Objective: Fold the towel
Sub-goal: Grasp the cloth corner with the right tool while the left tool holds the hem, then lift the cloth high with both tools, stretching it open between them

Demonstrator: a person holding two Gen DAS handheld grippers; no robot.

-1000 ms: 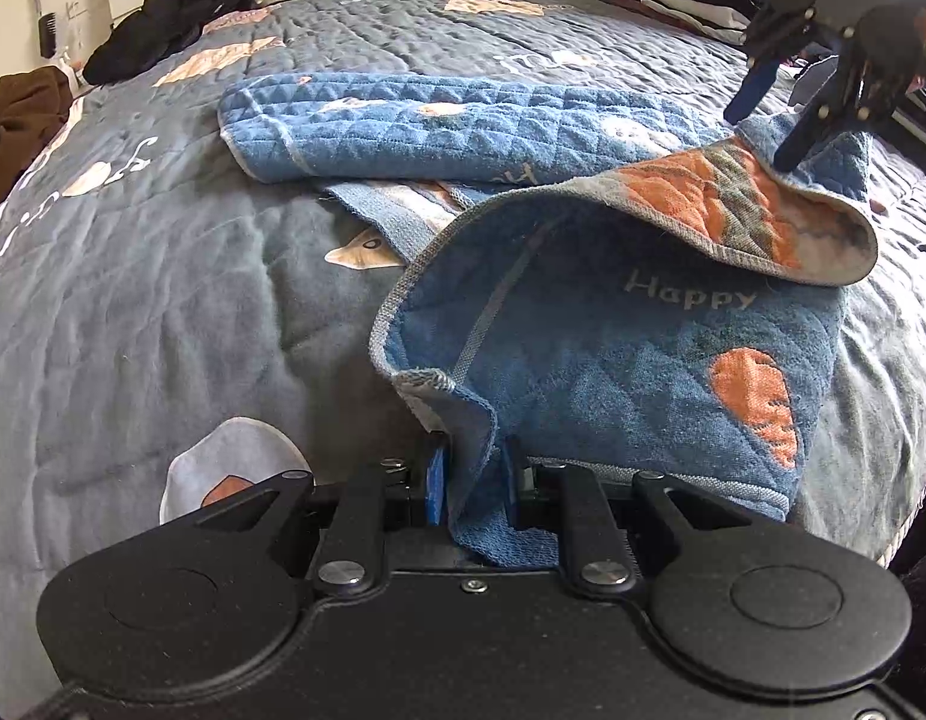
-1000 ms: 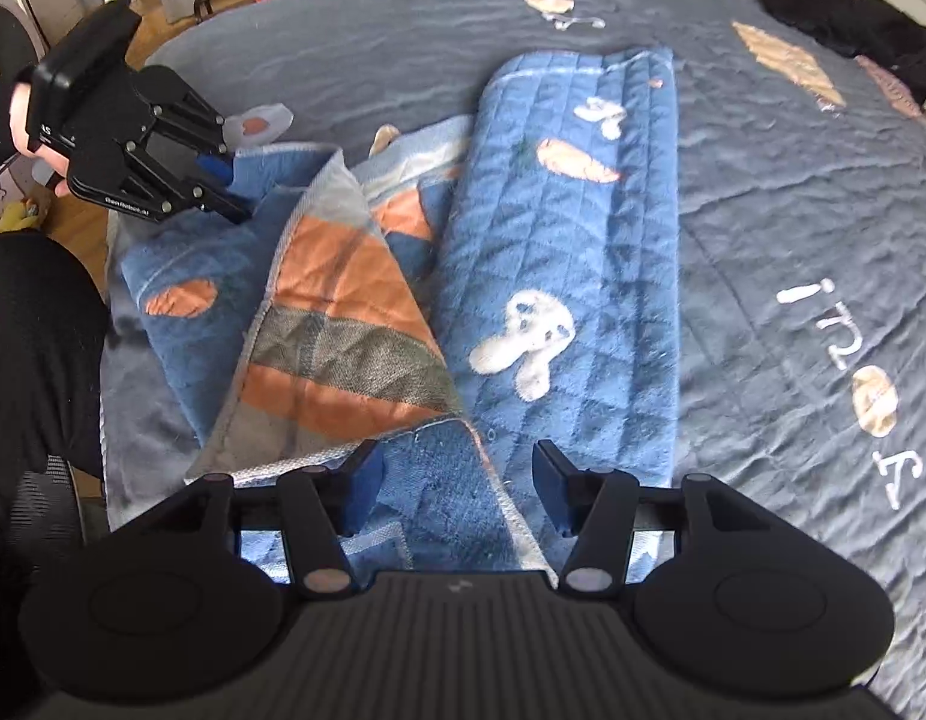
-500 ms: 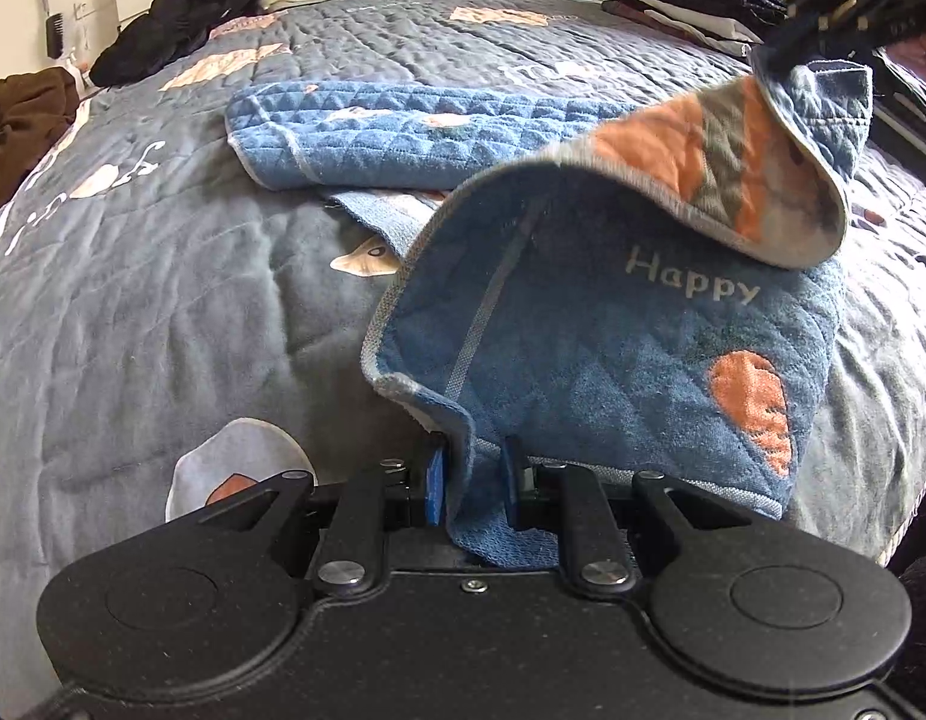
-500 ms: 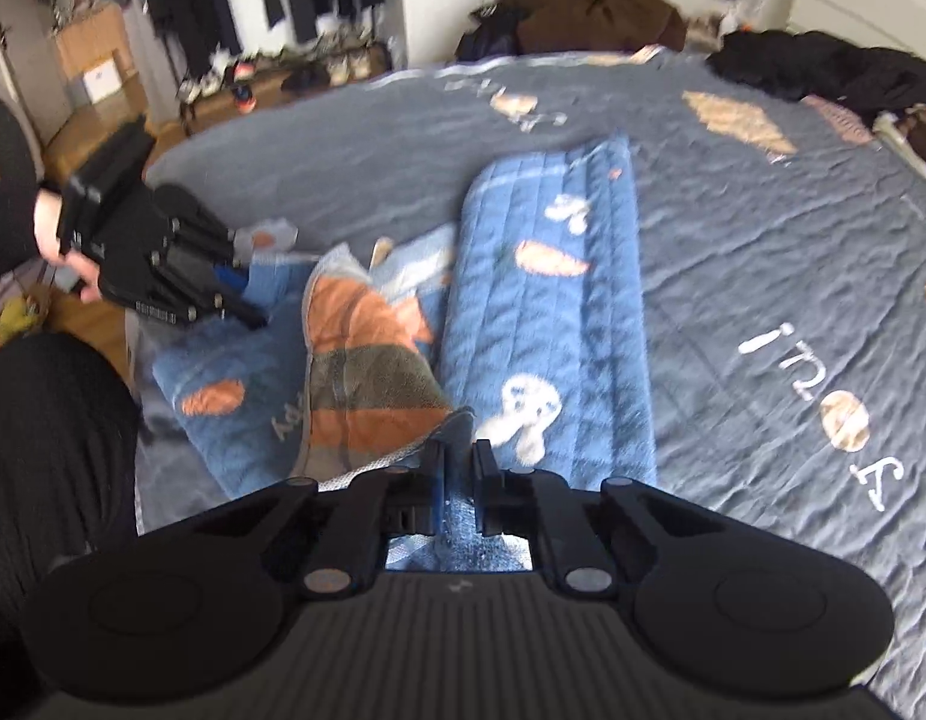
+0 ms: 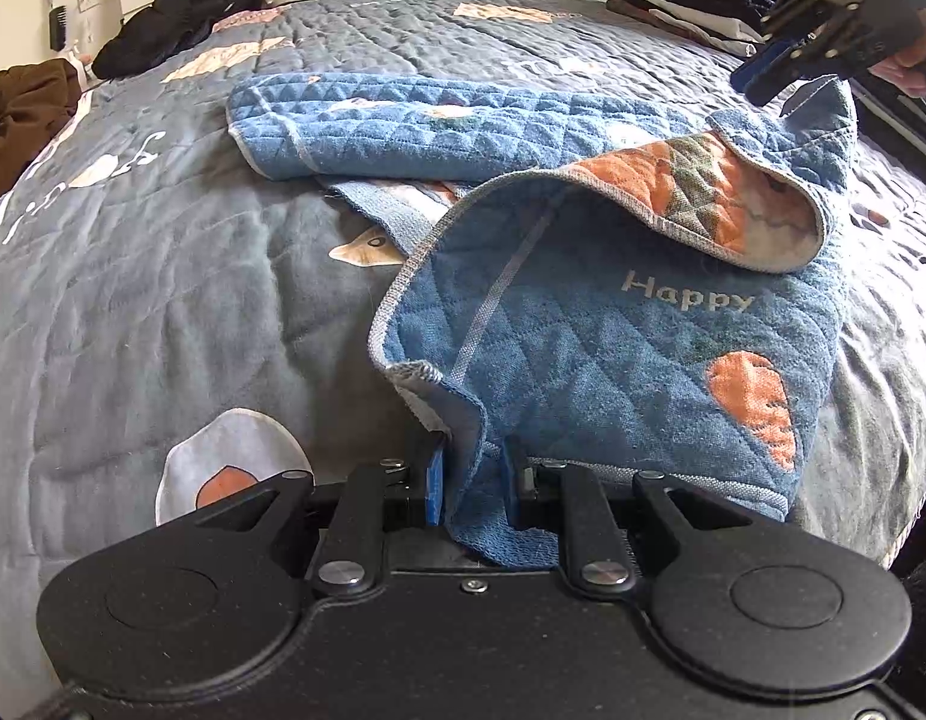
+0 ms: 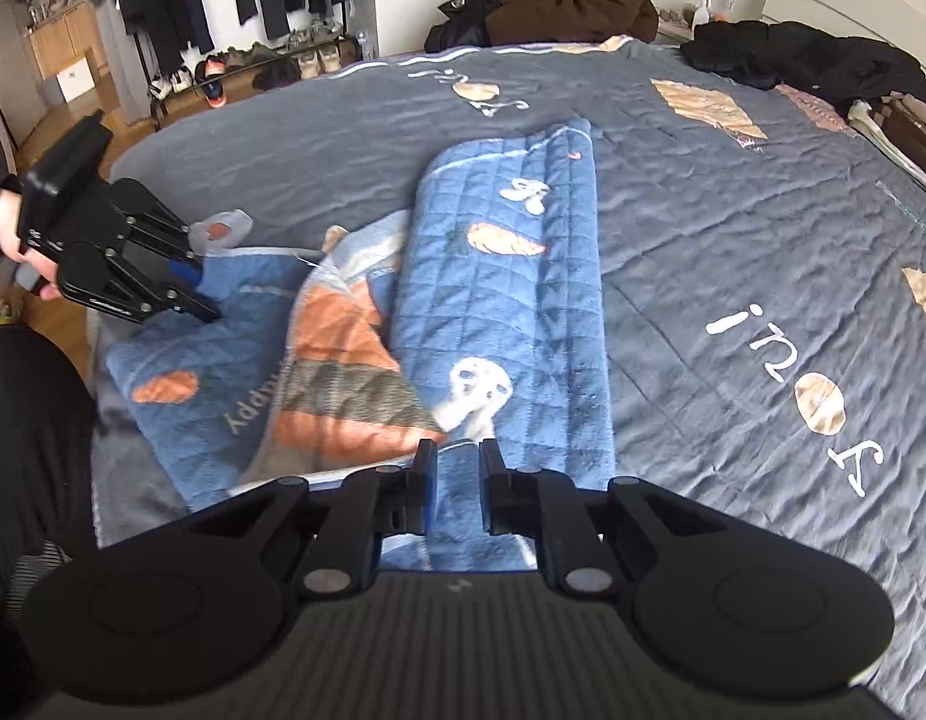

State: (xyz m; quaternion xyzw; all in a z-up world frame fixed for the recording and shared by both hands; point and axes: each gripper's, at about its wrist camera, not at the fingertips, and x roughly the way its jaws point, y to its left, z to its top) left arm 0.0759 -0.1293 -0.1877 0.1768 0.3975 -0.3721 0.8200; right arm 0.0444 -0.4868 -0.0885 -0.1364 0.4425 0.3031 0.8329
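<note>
We are folding a blue towel [image 5: 613,348] on a big bed with a grey quilt [image 5: 162,312]. The far part of the towel is lying flat in a long folded strip. The near part is bunched up, with its orange picture side flopping over the word "Happy".

Our left gripper [image 5: 472,471] is pinching one near corner of the towel, and the cloth is hanging down between its fingers. Our right gripper [image 6: 452,483] is holding the other near corner, with blue cloth sitting in a small gap between its fingers. In the left view that corner is lifted up into a little peak.

We think we are bringing the near part up and over the far strip. To do it well, we are keeping both pinches tight so no corner slips out. We are lifting both corners to the same height, so the cloth hangs smooth and the floppy orange part opens out. We are pulling the two corners gently apart to take away wrinkles. Then we are lining the edge up with the strip's far edge before laying it down softly.
</note>
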